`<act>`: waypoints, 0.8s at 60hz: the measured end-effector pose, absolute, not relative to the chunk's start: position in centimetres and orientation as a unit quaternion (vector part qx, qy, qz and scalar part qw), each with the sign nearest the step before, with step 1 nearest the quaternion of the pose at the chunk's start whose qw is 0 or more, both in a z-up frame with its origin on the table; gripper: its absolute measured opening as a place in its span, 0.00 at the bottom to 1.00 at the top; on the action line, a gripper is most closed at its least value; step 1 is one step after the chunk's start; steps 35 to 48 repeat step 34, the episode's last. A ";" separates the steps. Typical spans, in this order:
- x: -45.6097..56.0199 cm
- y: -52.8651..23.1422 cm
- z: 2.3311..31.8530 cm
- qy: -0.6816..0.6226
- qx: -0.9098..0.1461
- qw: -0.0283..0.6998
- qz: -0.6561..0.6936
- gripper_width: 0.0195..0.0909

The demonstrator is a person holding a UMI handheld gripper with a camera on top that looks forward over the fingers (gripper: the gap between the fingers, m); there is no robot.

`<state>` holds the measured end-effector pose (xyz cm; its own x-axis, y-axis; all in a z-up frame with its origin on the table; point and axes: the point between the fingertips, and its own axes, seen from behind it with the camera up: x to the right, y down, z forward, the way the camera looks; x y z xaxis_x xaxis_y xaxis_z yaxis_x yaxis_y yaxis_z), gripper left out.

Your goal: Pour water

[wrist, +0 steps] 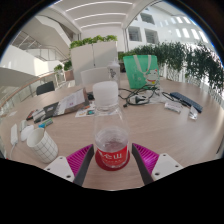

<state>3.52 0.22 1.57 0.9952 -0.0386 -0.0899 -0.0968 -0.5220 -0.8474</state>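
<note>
Claw (111, 165) grips a clear water bottle (110, 133) with red label, both pink pads (80, 159) pressed to its sides. White cap on. Bottle stands above a wooden counter (150, 125). White cup (42, 145) beside; green bag (140, 70) beyond.

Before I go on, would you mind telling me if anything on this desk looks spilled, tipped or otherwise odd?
Nothing stands out. The water bottle stands upright and capped between the fingers of the hand-held gripper, the white cup beyond it is upright, and the wooden table shows no spill.
</note>
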 end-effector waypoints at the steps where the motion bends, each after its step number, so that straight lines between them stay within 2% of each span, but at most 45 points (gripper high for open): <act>1: 3.5 -0.2 1.7 0.040 -0.874 0.484 0.027 0.89; 8: 3.0 -4.2 4.7 0.049 -0.875 0.482 0.014 0.89; 25: -0.2 -16.9 17.6 0.056 -0.863 0.502 -0.023 0.89; 34: -1.9 -22.8 23.0 0.067 -0.850 0.522 -0.028 0.89; 48: -1.9 -22.8 23.0 0.067 -0.850 0.522 -0.028 0.89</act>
